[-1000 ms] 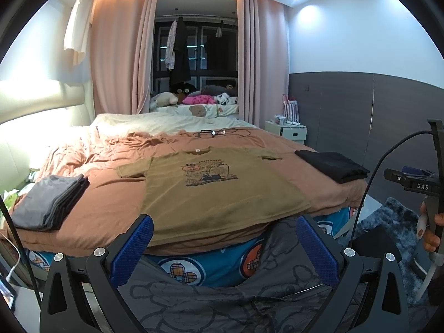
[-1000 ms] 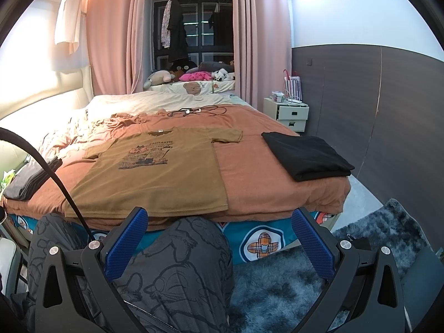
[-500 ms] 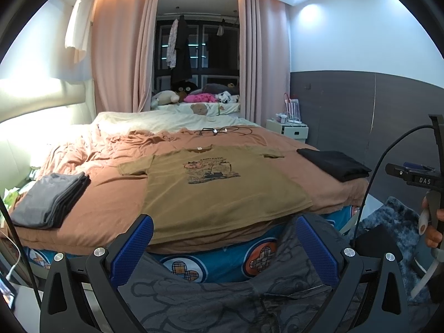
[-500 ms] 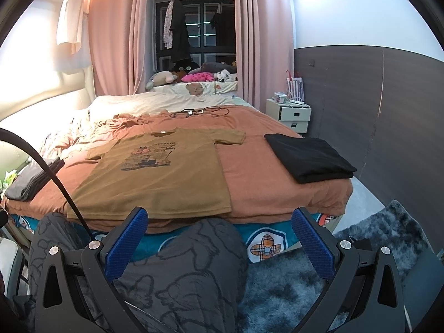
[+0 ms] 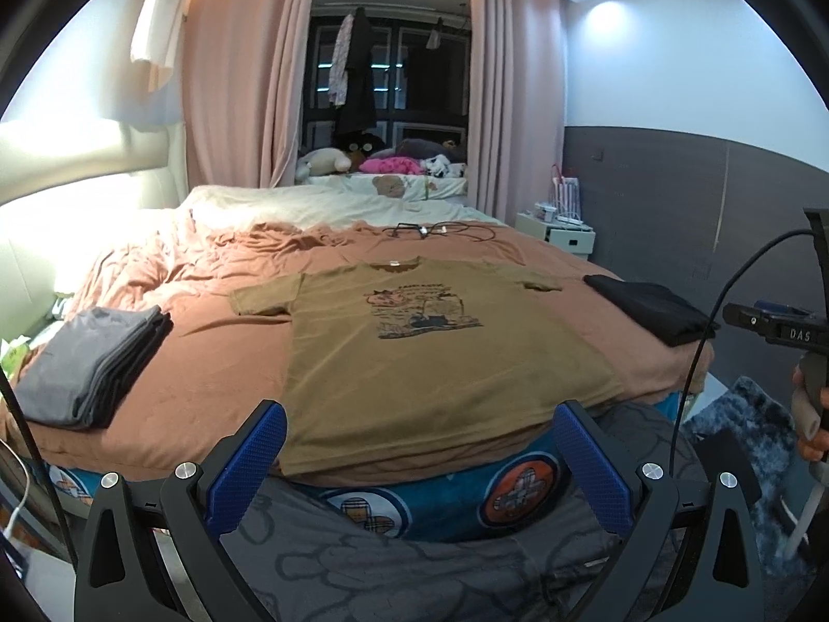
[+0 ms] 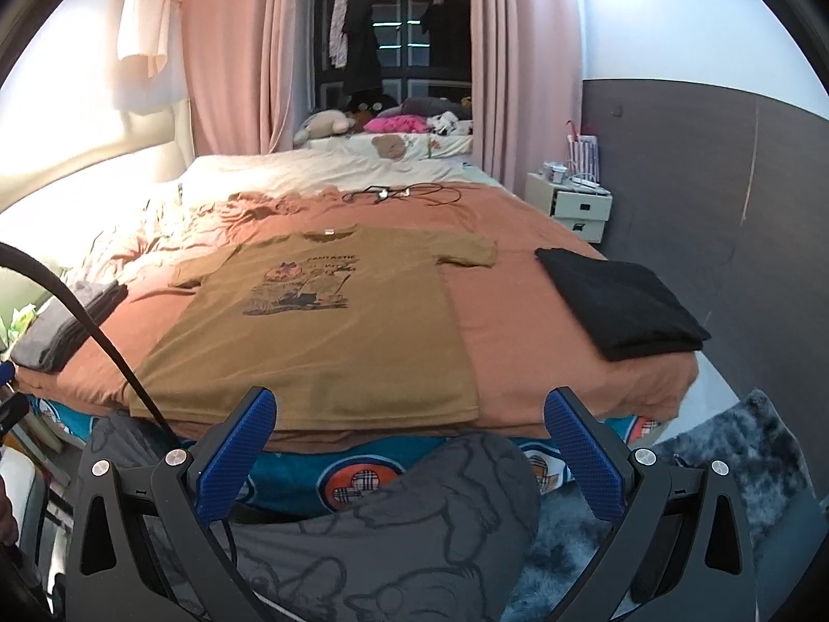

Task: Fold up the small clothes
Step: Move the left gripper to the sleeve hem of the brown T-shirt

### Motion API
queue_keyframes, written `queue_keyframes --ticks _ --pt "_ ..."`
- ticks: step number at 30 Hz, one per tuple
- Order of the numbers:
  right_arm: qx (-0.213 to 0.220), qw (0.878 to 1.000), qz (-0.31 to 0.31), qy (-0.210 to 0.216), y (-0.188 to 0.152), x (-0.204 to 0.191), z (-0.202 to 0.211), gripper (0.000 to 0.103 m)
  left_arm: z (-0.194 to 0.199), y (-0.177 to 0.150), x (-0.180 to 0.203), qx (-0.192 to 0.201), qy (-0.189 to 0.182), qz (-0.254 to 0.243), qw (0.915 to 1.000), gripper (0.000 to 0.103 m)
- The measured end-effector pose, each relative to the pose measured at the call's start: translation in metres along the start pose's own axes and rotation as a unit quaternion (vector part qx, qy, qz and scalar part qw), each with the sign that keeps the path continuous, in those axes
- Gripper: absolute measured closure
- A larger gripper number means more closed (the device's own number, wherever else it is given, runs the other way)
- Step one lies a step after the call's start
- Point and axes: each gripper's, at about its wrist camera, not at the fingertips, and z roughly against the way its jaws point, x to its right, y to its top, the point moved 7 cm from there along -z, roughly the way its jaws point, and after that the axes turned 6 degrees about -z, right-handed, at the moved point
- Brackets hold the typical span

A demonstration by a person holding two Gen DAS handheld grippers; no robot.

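Both cameras crept slightly toward the bed [image 5: 207, 363]. You hold left tongs [image 5: 414, 461] and right tongs [image 6: 409, 446] released, empty, short of the t-shirt [image 5: 414, 352], spread flat, print up, ready for folding.

Left hand-held gripper [image 5: 419, 458]: black frame, two wide-set fingers with blue textured pads [image 5: 247, 466], silver screws [image 5: 185, 470] at the pivots. Right hand-held gripper [image 6: 409, 446]: same build, blue pads [image 6: 583, 453], silver screws [image 6: 645, 456]. Black cable [image 6: 98, 326] arcs across the right view's left side. Seen from the left view, the right unit carries a black bar marked "DAS" [image 5: 777, 329] and a thin black cable [image 5: 710, 321]. Person wears dark grey trousers [image 6: 414, 534] with an outline cartoon print, possibly bears.
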Motion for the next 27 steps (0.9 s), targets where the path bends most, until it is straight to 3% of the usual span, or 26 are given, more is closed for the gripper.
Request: queue_keyframes --ticks 8,27 --pt "-0.003 0.999 0.006 0.045 0.021 -0.010 -0.040 0.000 -0.031 0.009 -0.034 -0.011 0.027 0.018 0.9994 0.000" --pt "-0.023 0.996 0.014 0.085 0.062 -0.016 -0.148 0.000 -0.121 0.017 -0.118 -0.066 0.080 0.056 0.9930 0.000"
